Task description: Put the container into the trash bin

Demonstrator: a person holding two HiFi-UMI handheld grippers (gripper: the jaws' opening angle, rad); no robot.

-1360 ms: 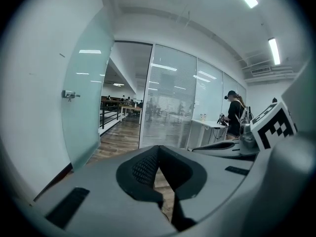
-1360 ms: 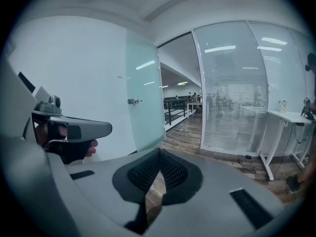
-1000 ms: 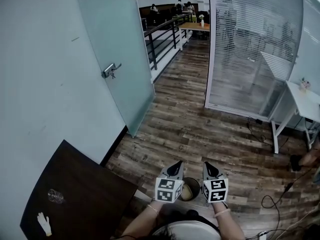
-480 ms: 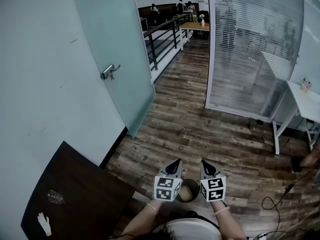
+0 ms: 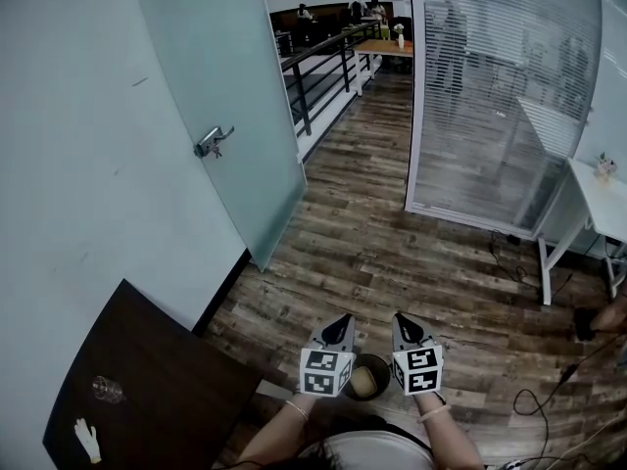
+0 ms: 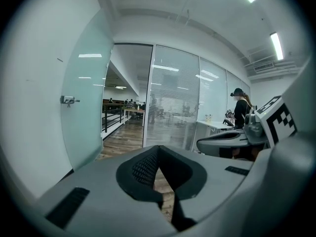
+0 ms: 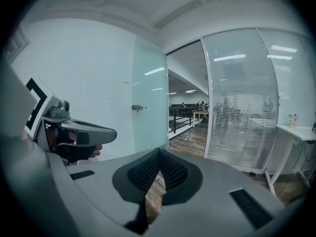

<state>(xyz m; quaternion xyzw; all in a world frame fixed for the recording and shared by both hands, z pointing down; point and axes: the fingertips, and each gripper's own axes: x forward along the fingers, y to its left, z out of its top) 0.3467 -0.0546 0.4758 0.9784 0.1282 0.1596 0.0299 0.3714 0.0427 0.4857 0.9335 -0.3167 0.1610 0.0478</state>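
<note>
a: fig. 1, head view. how do your two grippers stand?
b: your left gripper (image 5: 342, 319) and your right gripper (image 5: 400, 318) are held side by side near the lower edge. their tips point away from you, and each marker cube faces the camera. in the left gripper view the two jaws meet at the tip, with nothing between them and only floor showing through the slot below. the right gripper view reads the same: jaws closed together, empty

a: and the task's things?
b: the trash bin (image 5: 383, 366), round and dark-rimmed, stands on the wooden floor (image 5: 392, 233) and shows between your two grippers, beneath them. a pale object (image 5: 361, 384) lies inside it, toward the left wall. it is too small to say for certain that it is the container. neither gripper touches the bin

a: surroundings?
b: to your left, a dark table (image 5: 167, 360) carries a clear glass (image 5: 106, 388) and a small white item (image 5: 87, 440) near its lower corner. beyond the table a frosted glass door (image 5: 225, 96) with a metal handle (image 5: 213, 142) stands open. ahead and to the right is a glazed partition with blinds (image 5: 490, 96). at the far right there is a white desk (image 5: 593, 199), with cables (image 5: 544, 399) on the floor near it. in the left gripper view a person (image 6: 241, 110) stands by that desk
</note>
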